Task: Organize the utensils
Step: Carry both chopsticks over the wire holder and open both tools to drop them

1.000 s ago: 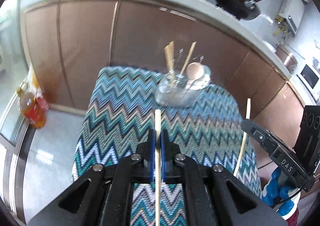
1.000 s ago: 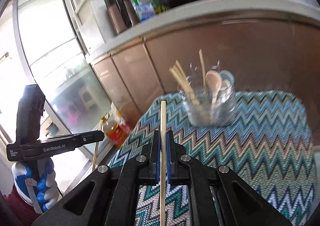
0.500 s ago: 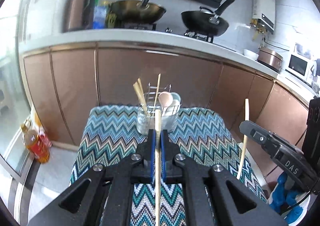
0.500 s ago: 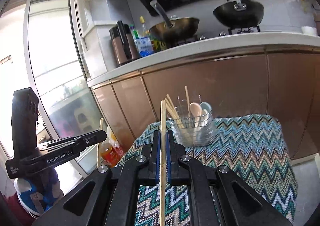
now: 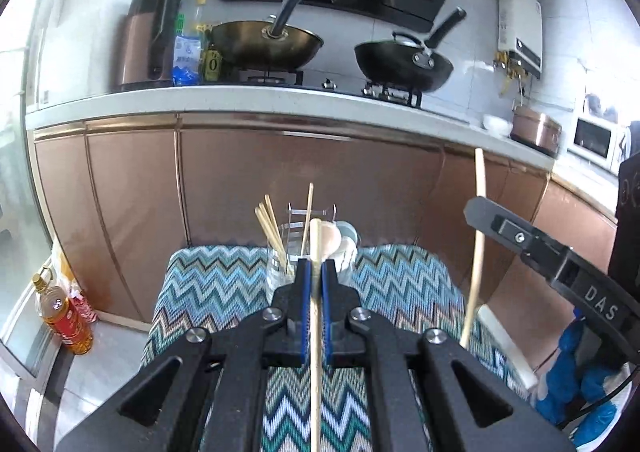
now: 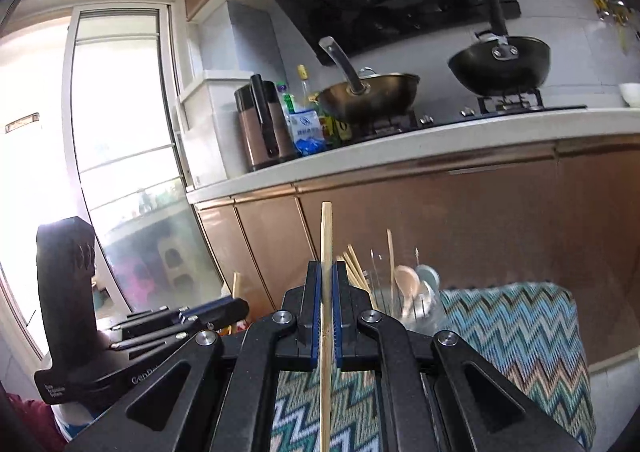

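My left gripper (image 5: 315, 272) is shut on a wooden chopstick (image 5: 315, 332) that runs up between its blue pads. My right gripper (image 6: 326, 276) is shut on another wooden chopstick (image 6: 326, 236); it also shows in the left wrist view (image 5: 476, 252). A clear utensil holder (image 5: 316, 252) stands at the far end of the zigzag-cloth table (image 5: 208, 292). It holds several chopsticks and spoons, and shows in the right wrist view (image 6: 404, 304). Both grippers are held level, well short of the holder.
Brown cabinets (image 5: 132, 211) and a white counter with two woks (image 5: 268, 43) stand behind the table. An oil bottle (image 5: 64, 316) stands on the floor at the left. The left gripper shows at the left of the right wrist view (image 6: 180, 320).
Both grippers tilted upward and drew back from the holder, each keeping its chopstick. The counter and woks came into view, and the holder now sits lower and smaller.
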Action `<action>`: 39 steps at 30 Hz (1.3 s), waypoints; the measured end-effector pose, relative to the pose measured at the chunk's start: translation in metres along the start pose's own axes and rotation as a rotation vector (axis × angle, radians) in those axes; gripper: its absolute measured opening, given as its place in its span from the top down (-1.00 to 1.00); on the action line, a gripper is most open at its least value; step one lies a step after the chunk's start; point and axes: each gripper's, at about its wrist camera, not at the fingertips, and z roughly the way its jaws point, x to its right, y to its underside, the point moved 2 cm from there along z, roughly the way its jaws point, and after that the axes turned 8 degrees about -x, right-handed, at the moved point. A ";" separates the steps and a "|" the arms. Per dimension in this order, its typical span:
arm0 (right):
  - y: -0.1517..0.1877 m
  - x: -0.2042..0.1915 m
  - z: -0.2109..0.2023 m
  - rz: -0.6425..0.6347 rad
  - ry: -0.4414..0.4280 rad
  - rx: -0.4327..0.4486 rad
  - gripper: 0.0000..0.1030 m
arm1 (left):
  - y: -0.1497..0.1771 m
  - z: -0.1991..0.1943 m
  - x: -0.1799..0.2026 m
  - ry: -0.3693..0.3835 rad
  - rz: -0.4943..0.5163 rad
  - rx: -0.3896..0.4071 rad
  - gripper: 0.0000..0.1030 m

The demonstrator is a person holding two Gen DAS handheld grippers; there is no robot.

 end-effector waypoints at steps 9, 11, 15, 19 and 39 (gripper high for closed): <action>-0.056 0.010 0.064 -0.047 -0.020 0.123 0.89 | -0.082 0.018 -0.047 0.039 -0.130 0.205 0.92; -0.066 0.013 0.079 -0.061 -0.018 0.158 0.89 | -0.096 0.025 -0.051 0.044 -0.142 0.246 0.92; -0.074 0.023 0.110 -0.077 -0.004 0.197 0.89 | -0.115 0.049 -0.055 0.045 -0.170 0.332 0.91; -0.071 0.038 0.143 -0.082 0.019 0.188 0.89 | -0.125 0.084 -0.058 0.011 -0.207 0.374 0.91; -0.025 0.073 0.204 -0.086 0.094 0.107 0.89 | -0.087 0.182 -0.079 -0.075 -0.247 0.339 0.88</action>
